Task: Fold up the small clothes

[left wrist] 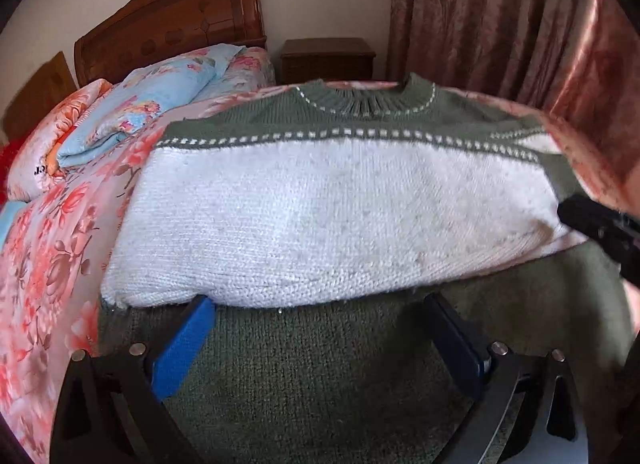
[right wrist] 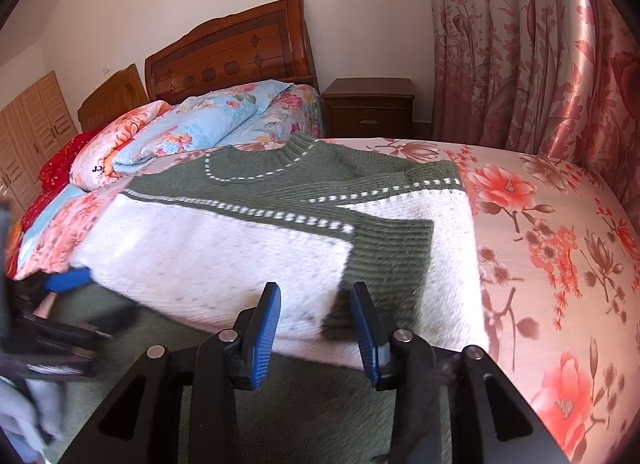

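Observation:
A green and white knit sweater [left wrist: 320, 200] lies flat on the bed, collar at the far end; it also shows in the right wrist view [right wrist: 224, 248], with one sleeve [right wrist: 384, 252] folded across the white body. My left gripper [left wrist: 320, 304] is open, its blue fingers spread wide over the green hem at the near left edge. My right gripper [right wrist: 316, 304] is open just above the hem near the folded sleeve's cuff, holding nothing. The left gripper's blue finger [right wrist: 68, 278] shows at the left of the right wrist view.
The sweater lies on a pink floral bedsheet [right wrist: 560, 248]. Folded floral quilts and pillows [right wrist: 192, 128] are piled by the wooden headboard [right wrist: 228, 60]. A wooden nightstand [right wrist: 368, 108] and pink curtains [right wrist: 520, 44] stand beyond the bed.

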Tool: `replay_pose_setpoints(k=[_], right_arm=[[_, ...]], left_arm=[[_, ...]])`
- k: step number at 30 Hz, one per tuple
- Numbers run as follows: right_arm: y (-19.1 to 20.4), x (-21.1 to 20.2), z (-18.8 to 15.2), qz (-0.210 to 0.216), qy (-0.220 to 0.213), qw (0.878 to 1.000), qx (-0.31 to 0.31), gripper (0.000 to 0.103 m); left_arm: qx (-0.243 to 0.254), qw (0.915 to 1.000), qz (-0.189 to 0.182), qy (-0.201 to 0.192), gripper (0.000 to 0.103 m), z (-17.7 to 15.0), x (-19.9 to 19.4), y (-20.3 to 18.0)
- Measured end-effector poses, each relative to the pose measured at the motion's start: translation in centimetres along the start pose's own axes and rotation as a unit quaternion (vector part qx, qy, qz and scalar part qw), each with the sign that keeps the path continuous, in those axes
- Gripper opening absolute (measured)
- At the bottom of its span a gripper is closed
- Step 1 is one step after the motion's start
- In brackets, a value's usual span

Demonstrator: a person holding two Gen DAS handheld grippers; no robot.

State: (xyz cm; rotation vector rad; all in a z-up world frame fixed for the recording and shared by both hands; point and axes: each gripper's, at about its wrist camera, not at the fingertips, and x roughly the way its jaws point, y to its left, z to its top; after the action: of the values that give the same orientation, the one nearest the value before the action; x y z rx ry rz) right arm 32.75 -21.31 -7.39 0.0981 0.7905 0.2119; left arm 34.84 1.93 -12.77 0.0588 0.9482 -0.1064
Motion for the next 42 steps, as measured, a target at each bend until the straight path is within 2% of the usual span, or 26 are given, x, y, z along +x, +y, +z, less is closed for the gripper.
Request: replay_pose_setpoints(k=[2, 4, 7, 10, 13, 15, 18, 19, 21, 22, 24, 26, 27, 30, 32, 35, 36, 38, 39, 41, 42], right_arm=[[1.2, -0.7, -0.5, 0.019, 0.009, 1.0, -0.005, 0.037], [2.8, 0.5, -1.4, 0.004, 0.073, 0.997, -0.038, 0.037], [5.2, 0.0, -3.1, -0.039, 0.078, 0.987, -0.135, 0.04], [3.7, -1.9, -4.3, -0.015, 0.103, 0.987, -0.124, 0.043], [1.0, -4.2, -6.1, -0.001, 0.107, 0.987, -0.124, 0.043], [-0.4, -5.5, -7.0, 0.003, 0.108, 0.988, -0.114, 0.043], [0.0, -6.1, -6.8, -0.032, 0.114, 0.987, -0.107, 0.043], [1.0, -6.3, -6.5, -0.03, 0.103, 0.988, -0.108, 0.043], [3.3, -6.6, -5.8, 0.012, 0.076, 0.99, -0.117, 0.043], [4.6, -6.2, -5.6, 0.026, 0.071, 0.99, -0.123, 0.043], [6.9, -4.6, -5.4, 0.018, 0.081, 0.985, -0.149, 0.043], [8.0, -2.9, -6.1, 0.001, 0.104, 0.98, -0.172, 0.043], [7.9, -3.1, -6.4, 0.004, 0.093, 0.98, -0.176, 0.043], [6.1, -4.0, -7.2, 0.043, 0.111, 0.975, -0.19, 0.043], [4.4, -5.1, -7.7, 0.055, 0.122, 0.974, -0.183, 0.043], [1.7, -6.5, -8.5, 0.088, 0.135, 0.974, -0.162, 0.044], [1.3, -6.9, -8.8, 0.083, 0.14, 0.972, -0.169, 0.043], [1.3, -7.3, -8.9, 0.067, 0.154, 0.97, -0.177, 0.043], [1.6, -7.1, -8.6, 0.056, 0.161, 0.969, -0.177, 0.043], [3.4, -6.7, -8.1, 0.033, 0.158, 0.969, -0.185, 0.043], [4.3, -6.7, -7.7, 0.037, 0.144, 0.971, -0.189, 0.043]], left_arm=[[-0.017, 0.9997, -0.015, 0.01, 0.103, -0.1, 0.3, 0.9], [-0.005, 0.9998, -0.017, 0.012, 0.103, -0.2, 0.2, 0.9], [0.022, 0.9996, -0.012, 0.014, 0.103, -0.9, -0.5, 1.0], [0.019, 0.9994, -0.024, 0.014, 0.103, -3.1, -1.9, 3.2], [-0.004, 0.9997, -0.019, 0.01, 0.103, -5.6, -3.5, 6.6], [-0.006, 0.9997, -0.021, 0.011, 0.103, -6.6, -4.2, 7.5], [0.004, 0.9999, 0.013, 0.004, 0.103, -7.0, -5.1, 5.8], [0.008, 1.0, 0.003, -0.006, 0.103, -6.9, -5.6, 4.7], [0.021, 0.9989, -0.039, -0.017, 0.103, -6.5, -6.3, 2.1], [0.034, 0.9984, -0.04, -0.021, 0.103, -6.3, -6.4, 0.6], [0.074, 0.9968, -0.016, -0.028, 0.103, -6.2, -6.0, -1.9], [0.115, 0.9932, 0.013, -0.015, 0.103, -6.7, -4.8, -3.1], [0.11, 0.9936, -0.004, -0.022, 0.103, -7.0, -5.0, -2.6], [0.07, 0.9946, -0.074, 0.019, 0.103, -7.4, -4.6, 1.2], [0.08, 0.9945, -0.065, 0.02, 0.103, -8.3, -5.2, 2.8], [0.07, 0.9927, -0.097, 0.021, 0.103, -9.5, -6.3, 5.3], [0.071, 0.9926, -0.094, 0.027, 0.103, -9.7, -6.4, 5.7], [0.084, 0.994, -0.058, 0.039, 0.103, -9.8, -6.7, 5.4], [0.078, 0.9948, -0.053, 0.04, 0.103, -9.6, -6.9, 5.2], [0.059, 0.9949, -0.077, 0.029, 0.103, -9.0, -7.6, 4.6], [0.051, 0.9946, -0.089, 0.016, 0.103, -8.6, -7.9, 4.0]])
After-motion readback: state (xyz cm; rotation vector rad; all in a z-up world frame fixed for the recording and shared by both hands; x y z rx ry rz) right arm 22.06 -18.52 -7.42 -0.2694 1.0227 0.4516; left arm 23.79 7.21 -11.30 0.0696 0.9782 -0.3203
